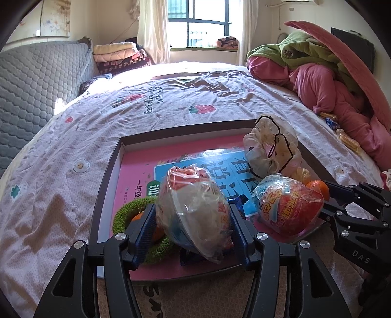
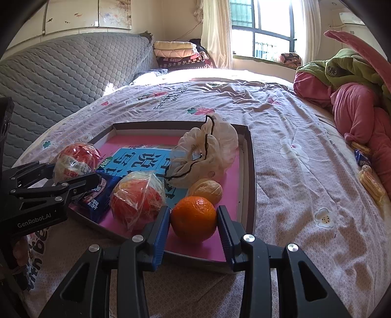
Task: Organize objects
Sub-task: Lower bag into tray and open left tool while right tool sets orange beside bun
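snacks fill the tray: left gripper clamps a crinkly wrapped egg toy that could slip, right gripper brackets the orange, contact unclear.

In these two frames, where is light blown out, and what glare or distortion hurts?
Left wrist: window and far sunlit patch of the floral bedsheet blown out; glare on the blue glossy book cover. Right wrist: window overexposed; fisheye bends the grey quilted headboard.

You face bed under floral sheet, grey quilted headboard at left, sunlit barred window beyond, cream curtains, pink-green bedding heap right.
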### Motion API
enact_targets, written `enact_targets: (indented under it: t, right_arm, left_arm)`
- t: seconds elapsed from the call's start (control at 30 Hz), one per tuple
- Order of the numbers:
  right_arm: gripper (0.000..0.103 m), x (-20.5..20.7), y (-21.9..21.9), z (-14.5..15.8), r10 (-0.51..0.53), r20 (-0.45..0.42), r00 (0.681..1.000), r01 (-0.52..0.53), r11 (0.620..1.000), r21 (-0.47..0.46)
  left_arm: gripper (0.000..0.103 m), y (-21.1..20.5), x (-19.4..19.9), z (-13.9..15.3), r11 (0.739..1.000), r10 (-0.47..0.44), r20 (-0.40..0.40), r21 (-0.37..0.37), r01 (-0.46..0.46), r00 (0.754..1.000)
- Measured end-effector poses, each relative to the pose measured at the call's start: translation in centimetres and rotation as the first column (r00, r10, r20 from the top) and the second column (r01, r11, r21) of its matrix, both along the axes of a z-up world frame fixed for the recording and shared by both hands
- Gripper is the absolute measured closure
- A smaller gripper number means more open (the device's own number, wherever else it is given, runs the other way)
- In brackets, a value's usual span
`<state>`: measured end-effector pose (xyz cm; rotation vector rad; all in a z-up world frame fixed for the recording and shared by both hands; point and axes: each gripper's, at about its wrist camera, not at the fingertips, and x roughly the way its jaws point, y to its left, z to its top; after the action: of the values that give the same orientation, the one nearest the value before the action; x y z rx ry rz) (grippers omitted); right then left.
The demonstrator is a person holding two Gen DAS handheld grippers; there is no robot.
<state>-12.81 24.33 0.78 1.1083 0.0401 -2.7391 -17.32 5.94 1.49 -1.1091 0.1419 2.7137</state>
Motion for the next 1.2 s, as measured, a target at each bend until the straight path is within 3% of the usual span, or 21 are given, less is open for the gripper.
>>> enact_targets:
  t: [0.9, 1.2]
  right_arm:
    - [0.057, 0.1, 0.0, 0.7, -0.022, -0.032, 0.999, 0.022, 1.000, 0.015]
    - [0.052, 0.7, -0.2, 1.7, -0.017, -0.074, 0.997, 0.019, 0.999, 0.029]
  left_arm:
    - [0.038, -0.6, 0.1, 1.0, 0.999, 0.029, -0.003, 0.039, -0.029, 1.000]
    - [0.035, -1.6, 0.6, 2.6, 0.995, 0.067, -0.029, 0.073, -0.065, 0.997]
